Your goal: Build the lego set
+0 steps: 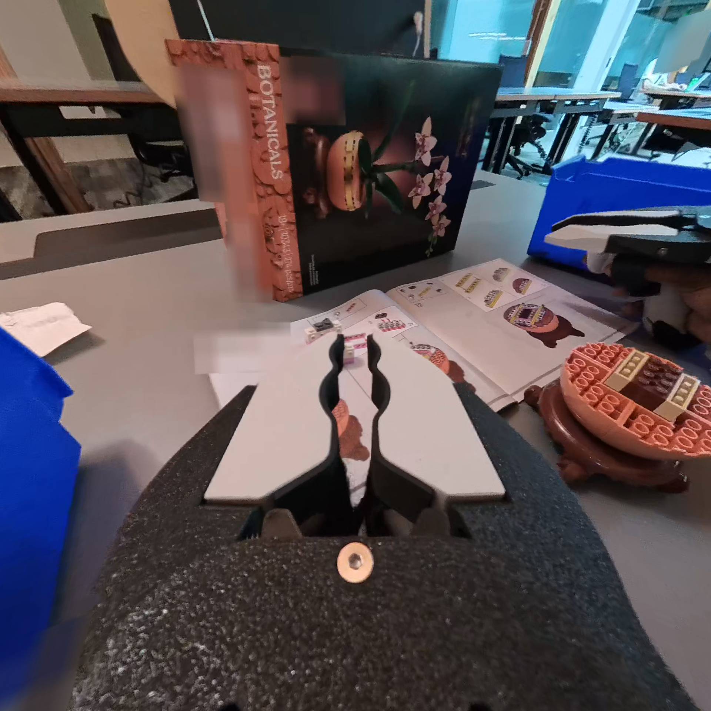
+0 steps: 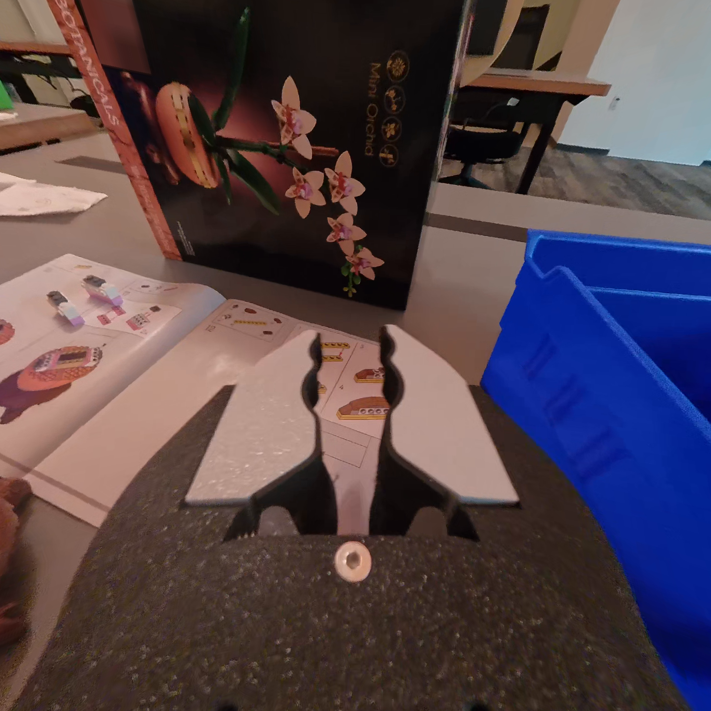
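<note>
Hovering over the open instruction booklet (image 1: 481,327), the left gripper (image 1: 353,340) stands narrowly parted around a small pink-and-white brick assembly (image 1: 352,346), grip uncertain; the right gripper (image 2: 350,338) gapes empty beside the blue bin (image 2: 600,384).

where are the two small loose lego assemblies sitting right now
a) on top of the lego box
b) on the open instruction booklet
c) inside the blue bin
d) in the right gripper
b: both small assemblies lie on the left page of the open booklet, and the right gripper is open and empty.
</note>
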Demonstrator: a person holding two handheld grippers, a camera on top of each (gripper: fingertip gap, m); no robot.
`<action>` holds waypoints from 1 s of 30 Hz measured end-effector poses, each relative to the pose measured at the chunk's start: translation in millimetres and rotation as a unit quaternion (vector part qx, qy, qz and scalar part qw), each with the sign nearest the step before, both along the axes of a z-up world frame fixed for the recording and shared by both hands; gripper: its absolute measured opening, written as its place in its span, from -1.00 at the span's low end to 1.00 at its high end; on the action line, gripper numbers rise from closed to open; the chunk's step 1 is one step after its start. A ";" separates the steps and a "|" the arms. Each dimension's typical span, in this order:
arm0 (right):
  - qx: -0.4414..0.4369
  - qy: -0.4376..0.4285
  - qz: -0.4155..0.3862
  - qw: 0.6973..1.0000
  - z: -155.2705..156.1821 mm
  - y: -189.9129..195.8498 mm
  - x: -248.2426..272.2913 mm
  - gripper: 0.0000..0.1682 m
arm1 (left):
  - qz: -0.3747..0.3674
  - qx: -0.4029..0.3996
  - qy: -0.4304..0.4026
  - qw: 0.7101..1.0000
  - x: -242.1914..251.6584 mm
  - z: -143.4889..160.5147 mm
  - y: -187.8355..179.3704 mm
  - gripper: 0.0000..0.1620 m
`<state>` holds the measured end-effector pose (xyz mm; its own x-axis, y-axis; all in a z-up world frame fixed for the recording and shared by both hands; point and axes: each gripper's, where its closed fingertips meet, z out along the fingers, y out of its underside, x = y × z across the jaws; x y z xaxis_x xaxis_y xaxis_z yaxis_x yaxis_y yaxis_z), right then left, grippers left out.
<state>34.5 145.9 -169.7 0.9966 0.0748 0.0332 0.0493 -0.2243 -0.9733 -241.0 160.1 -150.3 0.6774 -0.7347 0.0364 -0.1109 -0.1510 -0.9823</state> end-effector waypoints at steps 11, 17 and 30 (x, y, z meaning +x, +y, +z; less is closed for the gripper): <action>-0.125 -0.014 0.109 0.986 -17.1 -15.5 -32.2 -0.91 | 0.025 -0.072 0.181 0.981 -22.4 -42.1 25.7 -0.93; -0.216 -0.071 0.104 0.968 -41.2 -25.8 -20.0 -0.88 | 0.017 -0.109 0.244 0.963 -23.7 -67.9 27.9 -0.91; -0.272 -0.088 0.098 0.953 -68.5 -31.2 -1.4 -0.93 | 0.010 -0.141 0.267 0.953 -23.8 -84.9 21.1 -0.92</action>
<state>33.1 114.7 -238.2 0.9443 0.3127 0.1027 0.2946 -0.6638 -0.6875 -264.8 181.2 -235.3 0.6690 -0.7329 -0.1236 -0.5783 -0.4089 -0.7059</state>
